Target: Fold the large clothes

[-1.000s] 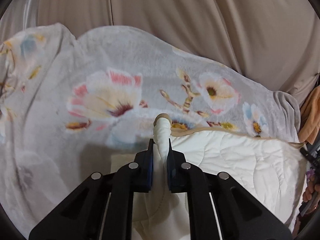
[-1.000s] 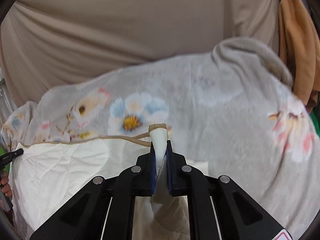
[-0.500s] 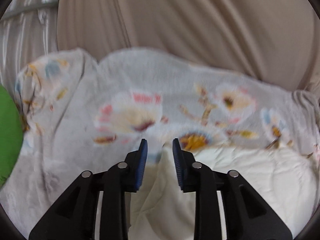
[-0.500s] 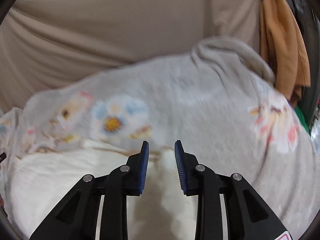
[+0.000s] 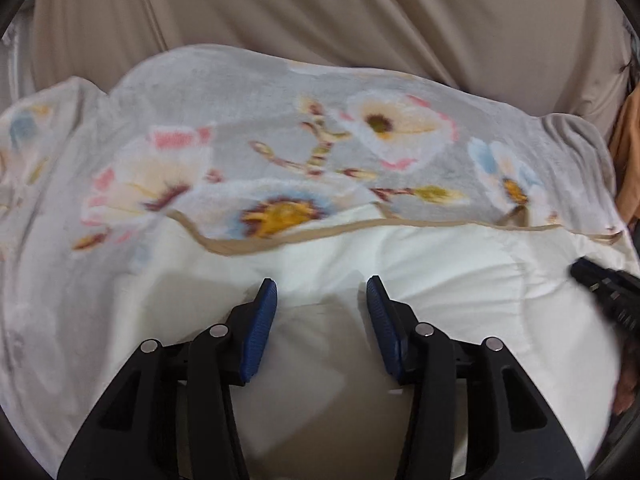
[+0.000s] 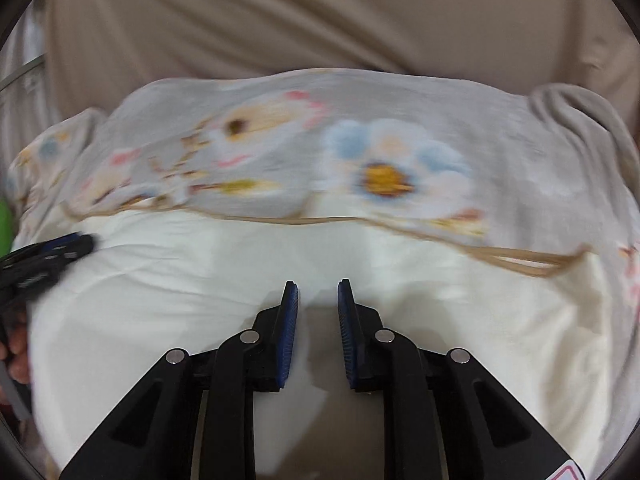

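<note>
A large blanket lies spread out, folded over: its grey floral side (image 5: 320, 128) shows at the back and its cream quilted underside (image 5: 460, 280) lies folded on top in front, edged with tan trim (image 5: 280, 240). My left gripper (image 5: 322, 286) is open and empty just above the cream layer. My right gripper (image 6: 318, 288) is open and empty above the same cream layer (image 6: 180, 272). The floral side (image 6: 384, 160) and tan trim (image 6: 520, 258) also show in the right wrist view. Each gripper shows at the edge of the other's view: the right one (image 5: 604, 292) and the left one (image 6: 44, 256).
A beige curtain (image 5: 360, 12) hangs behind the blanket, also in the right wrist view (image 6: 320, 16). An orange cloth (image 5: 628, 160) hangs at the far right. A green object (image 6: 6, 224) shows at the left edge.
Both grippers let go of the cream blanket edge they held pinched a second ago and opened. The released edge now lies flat, and both grippers have drawn back over the cream layer.
</note>
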The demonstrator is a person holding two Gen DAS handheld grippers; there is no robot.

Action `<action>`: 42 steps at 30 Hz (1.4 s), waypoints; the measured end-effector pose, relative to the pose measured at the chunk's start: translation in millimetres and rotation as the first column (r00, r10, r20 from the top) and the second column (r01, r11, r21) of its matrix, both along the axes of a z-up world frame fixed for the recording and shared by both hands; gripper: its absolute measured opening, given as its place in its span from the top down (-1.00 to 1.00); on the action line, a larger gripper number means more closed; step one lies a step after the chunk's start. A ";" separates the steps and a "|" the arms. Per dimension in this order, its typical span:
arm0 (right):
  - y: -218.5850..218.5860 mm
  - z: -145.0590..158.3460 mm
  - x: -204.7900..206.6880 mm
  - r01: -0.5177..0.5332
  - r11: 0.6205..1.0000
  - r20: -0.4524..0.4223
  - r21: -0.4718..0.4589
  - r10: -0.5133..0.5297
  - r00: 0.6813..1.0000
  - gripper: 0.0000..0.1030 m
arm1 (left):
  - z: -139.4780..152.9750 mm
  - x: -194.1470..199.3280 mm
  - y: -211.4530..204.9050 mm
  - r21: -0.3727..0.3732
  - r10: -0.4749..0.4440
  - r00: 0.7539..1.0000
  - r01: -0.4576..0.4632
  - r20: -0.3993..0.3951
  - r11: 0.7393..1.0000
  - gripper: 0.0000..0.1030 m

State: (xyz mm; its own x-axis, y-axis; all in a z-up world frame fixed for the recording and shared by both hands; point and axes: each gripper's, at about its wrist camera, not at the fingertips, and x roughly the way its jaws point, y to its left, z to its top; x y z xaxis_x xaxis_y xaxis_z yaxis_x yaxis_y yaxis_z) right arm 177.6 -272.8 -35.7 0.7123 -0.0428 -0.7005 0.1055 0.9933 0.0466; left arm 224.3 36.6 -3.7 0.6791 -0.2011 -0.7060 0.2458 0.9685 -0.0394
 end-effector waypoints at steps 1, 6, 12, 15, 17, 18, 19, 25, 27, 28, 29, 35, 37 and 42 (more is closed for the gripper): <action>-15.9 -3.4 -2.8 0.033 0.999 -0.005 0.013 -0.033 0.999 0.70 | -2.4 -0.5 4.8 0.027 0.015 1.000 -0.015 0.015 1.000 0.11; -81.7 -14.4 -22.8 0.158 0.984 -0.010 0.086 -0.158 0.987 1.00 | -8.9 6.0 39.6 -0.052 0.041 0.999 -0.042 -0.018 0.998 0.11; -130.9 -25.0 -38.3 0.280 0.930 -0.029 0.239 -0.281 0.959 1.00 | -12.6 2.1 30.4 0.009 0.054 0.999 -0.054 0.010 0.999 0.11; -120.3 -22.5 -33.6 0.291 0.943 -0.040 0.159 -0.288 0.957 1.00 | -12.7 1.9 30.0 0.011 0.055 0.998 -0.055 0.010 0.998 0.11; -119.2 -19.2 -33.0 0.303 0.942 -0.048 0.143 -0.299 0.953 1.00 | -12.7 1.8 28.2 0.024 0.057 0.998 -0.058 0.013 0.998 0.11; -118.5 -14.7 -34.9 0.318 0.938 -0.046 0.141 -0.314 0.948 1.00 | -12.6 1.5 27.1 0.035 0.059 0.998 -0.060 0.016 0.998 0.11; -114.6 -6.8 -37.9 0.335 0.933 -0.033 0.128 -0.334 0.942 0.89 | -12.5 1.2 25.8 0.046 0.060 0.998 -0.061 0.020 0.997 0.11; -25.5 51.9 -31.0 0.140 0.984 0.075 0.107 -0.148 0.986 0.70 | 4.2 -10.7 33.6 0.038 0.069 0.997 -0.070 0.035 0.997 -0.03; 14.2 58.5 -16.4 0.046 0.997 0.068 0.067 -0.051 0.996 0.70 | 21.2 -25.2 50.7 -0.018 0.089 0.995 -0.088 0.048 0.996 -0.35; 33.9 56.6 -5.9 0.002 0.999 0.052 0.053 -0.004 0.999 0.70 | 28.8 -32.4 62.0 -0.038 0.114 0.992 -0.113 0.050 0.993 -0.58; 48.1 52.0 3.3 -0.028 0.999 0.034 0.042 0.027 0.999 0.70 | 34.1 -38.0 71.8 -0.056 0.130 0.990 -0.127 0.046 0.990 -0.63; 94.6 -6.9 46.9 -0.096 0.995 -0.124 0.018 0.098 0.987 0.70 | 12.7 -51.9 126.9 -0.143 0.157 0.979 -0.175 -0.132 0.974 -0.76; 100.4 -16.9 47.3 -0.095 0.995 -0.122 -0.016 0.092 0.988 0.71 | -4.2 -52.9 133.2 -0.188 0.134 0.971 -0.172 -0.199 0.967 -0.82; 101.0 -21.8 44.8 -0.099 0.995 -0.114 -0.026 0.096 0.989 0.71 | -31.2 -53.7 132.3 -0.354 0.070 0.952 -0.179 -0.298 0.918 -0.91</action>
